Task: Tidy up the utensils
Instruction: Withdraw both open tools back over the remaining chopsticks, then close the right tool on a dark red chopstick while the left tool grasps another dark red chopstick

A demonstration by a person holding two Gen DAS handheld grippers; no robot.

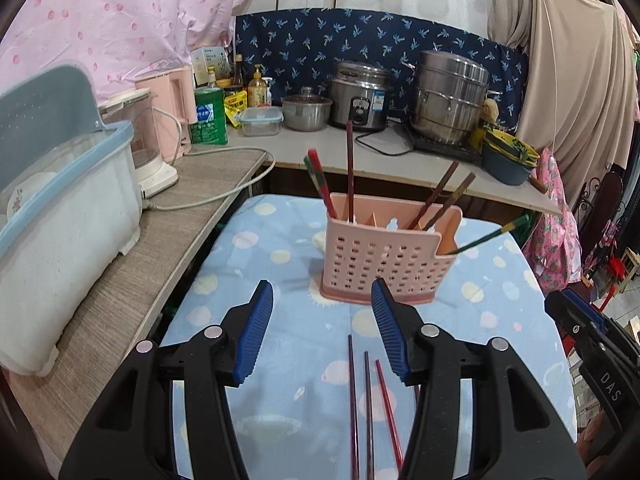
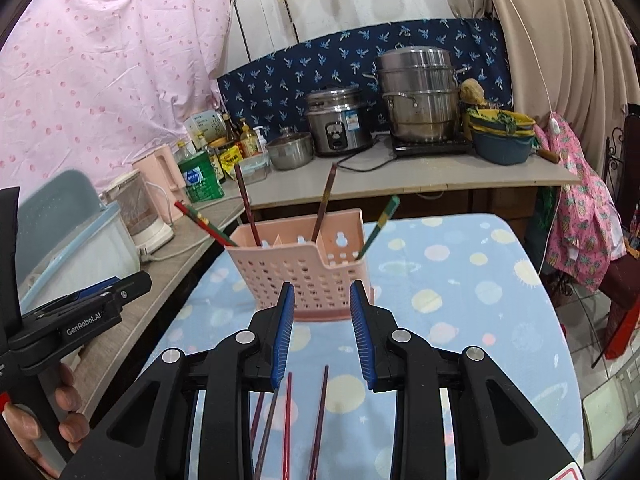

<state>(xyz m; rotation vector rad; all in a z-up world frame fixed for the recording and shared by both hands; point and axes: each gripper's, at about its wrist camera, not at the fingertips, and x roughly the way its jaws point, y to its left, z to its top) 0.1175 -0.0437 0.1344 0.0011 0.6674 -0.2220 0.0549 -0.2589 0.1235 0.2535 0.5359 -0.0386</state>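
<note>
A pink perforated utensil holder stands on the blue patterned table, with several chopsticks standing in its compartments. It also shows in the right wrist view. Loose chopsticks lie on the cloth below my left gripper, which is open and empty, short of the holder. My right gripper is open and empty, close in front of the holder, with loose chopsticks lying under it. The right gripper appears at the left view's right edge.
A counter on the left holds a blue-rimmed dish drainer, a blender and a pink kettle. The back counter holds bottles, a rice cooker, a steel steamer pot and stacked basins. Clothes hang on the right.
</note>
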